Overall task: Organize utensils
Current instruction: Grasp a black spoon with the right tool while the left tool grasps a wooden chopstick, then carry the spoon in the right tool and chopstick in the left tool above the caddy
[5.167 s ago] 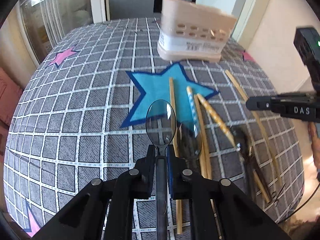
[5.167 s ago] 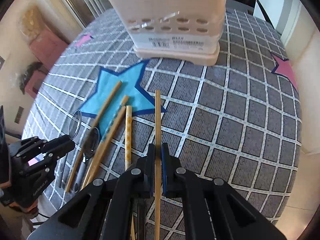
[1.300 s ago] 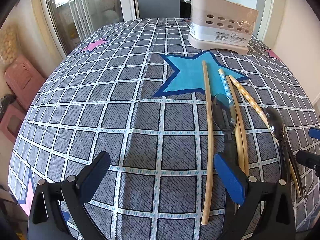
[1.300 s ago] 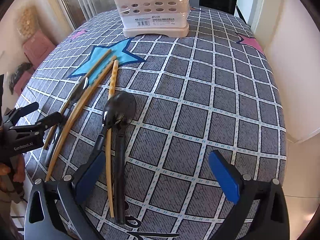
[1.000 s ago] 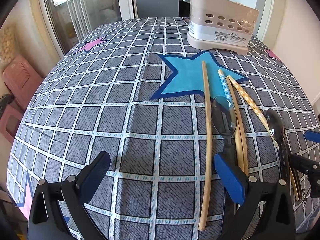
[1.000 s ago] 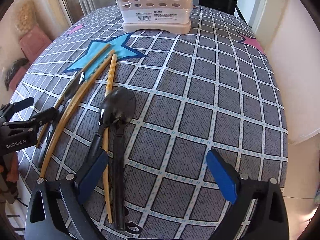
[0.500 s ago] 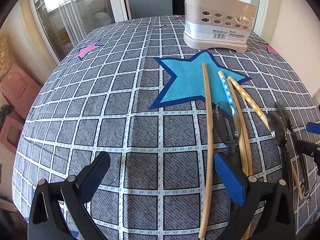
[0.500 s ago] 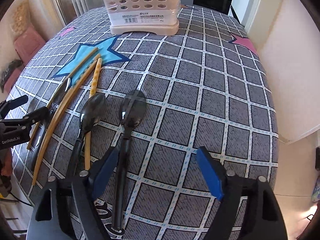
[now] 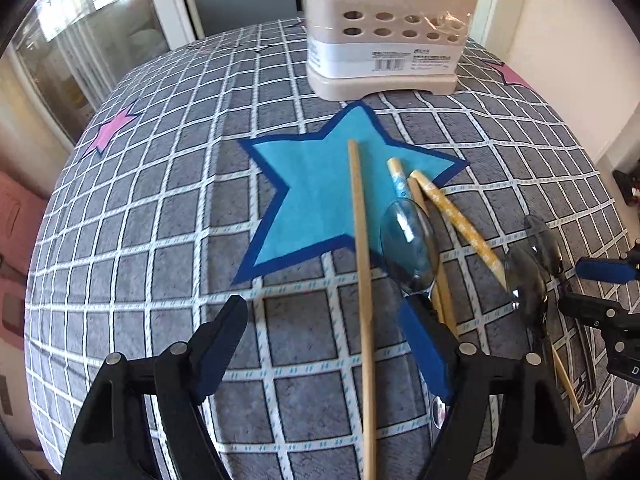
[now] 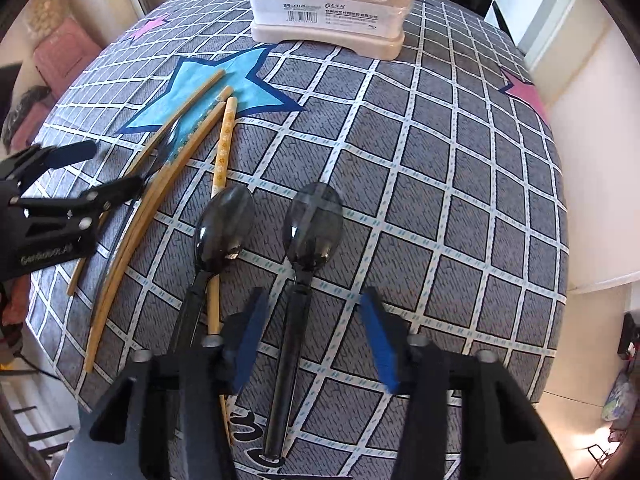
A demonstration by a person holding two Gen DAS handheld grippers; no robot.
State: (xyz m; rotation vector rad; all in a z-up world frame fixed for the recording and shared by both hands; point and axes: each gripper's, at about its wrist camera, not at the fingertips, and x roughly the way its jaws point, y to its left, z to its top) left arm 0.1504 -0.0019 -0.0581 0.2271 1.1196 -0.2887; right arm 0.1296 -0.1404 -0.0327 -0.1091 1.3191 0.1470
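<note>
Left wrist view: the left claw (image 9: 320,344) hangs over the checked cloth (image 9: 132,220) with its jaws wide apart, nothing pressed by either pad. A plain chopstick (image 9: 362,280) runs up between the jaws, nearer the right finger, its far end on the blue star (image 9: 312,196). Just past the right finger lies a clear spoon (image 9: 410,254), its bowl over two more chopsticks; a yellow chopstick (image 9: 460,224) slants away further right. Far ahead stands the beige holder (image 9: 384,36). At the right edge the right claw (image 9: 592,292) shows beside two dark spoons. Right wrist view: the right claw (image 10: 314,336) points steeply down, its jaws closing with the handle of a dark spoon (image 10: 312,224) between them, closer to the left pad; neither pad touches it yet. A second dark spoon (image 10: 226,226) lies just left of the left finger, crossing the yellow chopstick (image 10: 222,152). The other chopsticks fan out further left, beside the left claw (image 10: 92,172). The holder (image 10: 332,8) stands far ahead.
</note>
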